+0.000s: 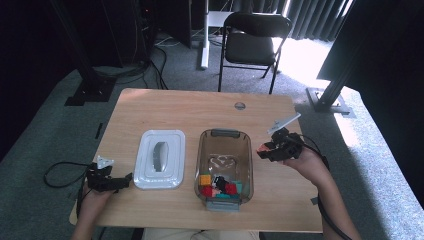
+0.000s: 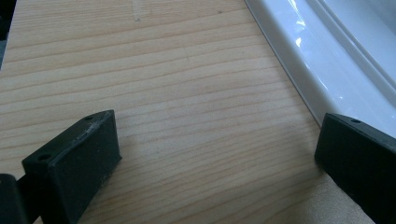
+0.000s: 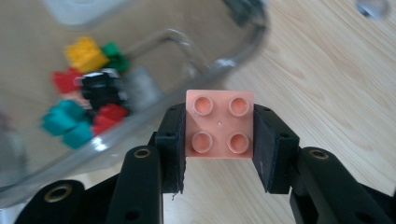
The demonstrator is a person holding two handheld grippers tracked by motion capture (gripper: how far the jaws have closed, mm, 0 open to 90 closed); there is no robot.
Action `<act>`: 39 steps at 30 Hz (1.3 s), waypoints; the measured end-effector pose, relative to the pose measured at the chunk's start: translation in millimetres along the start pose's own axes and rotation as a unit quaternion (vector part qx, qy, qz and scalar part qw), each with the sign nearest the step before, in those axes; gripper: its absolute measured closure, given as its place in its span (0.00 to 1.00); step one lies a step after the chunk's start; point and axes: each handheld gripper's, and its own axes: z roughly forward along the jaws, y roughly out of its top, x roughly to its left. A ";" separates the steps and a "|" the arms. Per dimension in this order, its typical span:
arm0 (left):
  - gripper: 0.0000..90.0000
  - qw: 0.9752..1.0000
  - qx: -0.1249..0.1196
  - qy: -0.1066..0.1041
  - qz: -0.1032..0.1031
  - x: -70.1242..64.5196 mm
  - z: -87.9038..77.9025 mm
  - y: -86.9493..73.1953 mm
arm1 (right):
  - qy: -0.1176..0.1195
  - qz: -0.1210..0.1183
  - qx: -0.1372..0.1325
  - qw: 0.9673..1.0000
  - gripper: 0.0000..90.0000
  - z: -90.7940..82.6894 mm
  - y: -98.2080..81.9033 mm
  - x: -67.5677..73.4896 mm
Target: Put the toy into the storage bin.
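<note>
The right gripper (image 3: 219,140) is clenched on a pink four-stud brick (image 3: 220,123), its pads pressed to the brick's two sides, studs facing the camera. In the high view this gripper (image 1: 265,149) hangs above the table (image 1: 165,107), at about 3 o'clock from the clear bin (image 1: 247,155) and just beside its right wall. The bin holds a heap of bricks (image 1: 220,186) at its 6 o'clock end: yellow, red, black, teal and green among them. The white lid (image 1: 160,159) lies flat on the table at 9 o'clock from the bin, apart from it. The left gripper (image 1: 125,180) rests low at the lid's 7 o'clock corner; in the left gripper view its jaws stand released and wide apart over bare wood, with the lid's rim (image 2: 322,60) at 2 o'clock
</note>
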 end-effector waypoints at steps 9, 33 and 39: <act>0.01 1.000 0.001 -0.001 0.000 0.0 -0.2 0.0 | 0.048 -0.078 0.004 0.996 0.65 -6.6 18.0 34.5; 0.01 1.000 0.001 0.000 0.000 0.0 -0.1 0.0 | 0.111 -0.188 0.090 0.972 0.65 28.2 28.6 81.3; 0.01 1.000 0.001 0.000 0.000 0.0 -0.1 0.0 | 0.126 -0.214 0.119 0.961 0.65 38.0 26.6 90.8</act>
